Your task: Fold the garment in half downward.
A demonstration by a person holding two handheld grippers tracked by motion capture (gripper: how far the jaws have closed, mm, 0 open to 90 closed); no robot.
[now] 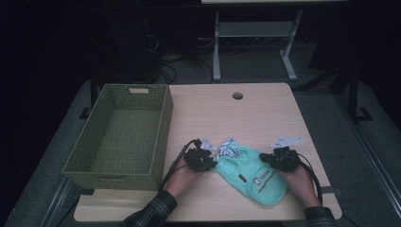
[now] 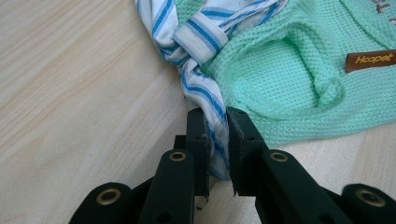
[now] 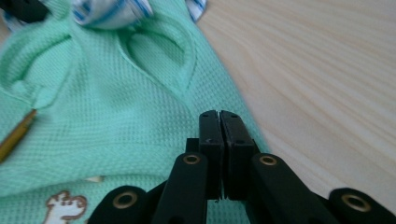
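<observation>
Mint garment (image 1: 250, 176) lies flat near the front table edge (image 1: 265, 109), right of the basket (image 1: 124, 135); left gripper (image 2: 216, 135) pinches its striped collar (image 2: 201, 35), right gripper (image 3: 219, 140) is clamped on the opposite edge, likely to lift it spread toward the basket.

Overhead view; two close garment (image 1: 250, 172) views

table (image 1: 265, 118): light wood | on it: green basket (image 1: 120, 135), mint garment (image 1: 255, 175), apparently knit

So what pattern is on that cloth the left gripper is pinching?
White with blue stripes: the striped cloth shows best in the left gripper view.
</observation>
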